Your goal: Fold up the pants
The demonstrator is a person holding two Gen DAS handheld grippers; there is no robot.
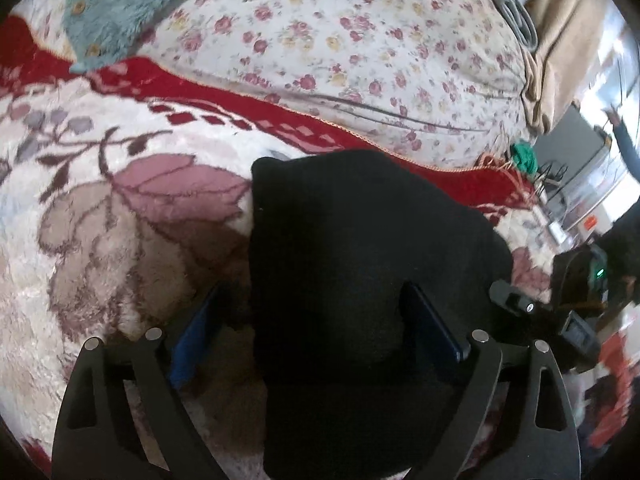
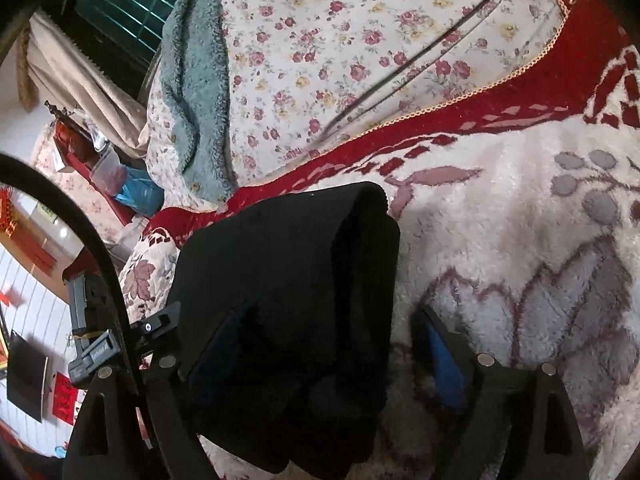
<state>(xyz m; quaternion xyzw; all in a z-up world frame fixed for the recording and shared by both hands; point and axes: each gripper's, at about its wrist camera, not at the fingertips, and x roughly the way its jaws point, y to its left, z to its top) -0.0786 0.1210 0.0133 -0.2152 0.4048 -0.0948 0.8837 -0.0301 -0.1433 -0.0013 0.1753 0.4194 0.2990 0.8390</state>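
The black pants (image 1: 360, 248) lie folded into a compact bundle on a plush floral blanket (image 1: 120, 216). In the left wrist view my left gripper (image 1: 316, 320) is open, its blue-padded fingers (image 1: 192, 340) on either side of the bundle's near end. In the right wrist view the pants (image 2: 288, 280) show stacked folded layers, and my right gripper (image 2: 332, 340) is open around their near right edge; the left finger is partly hidden by cloth. The right gripper's body also shows in the left wrist view (image 1: 576, 304), beside the bundle.
A rose-print quilt (image 1: 340, 40) is heaped behind the blanket's red border (image 1: 280, 112). A teal fleece garment (image 1: 120, 12) lies on it. Beige curtain and room clutter (image 2: 100, 168) lie past the bed edge.
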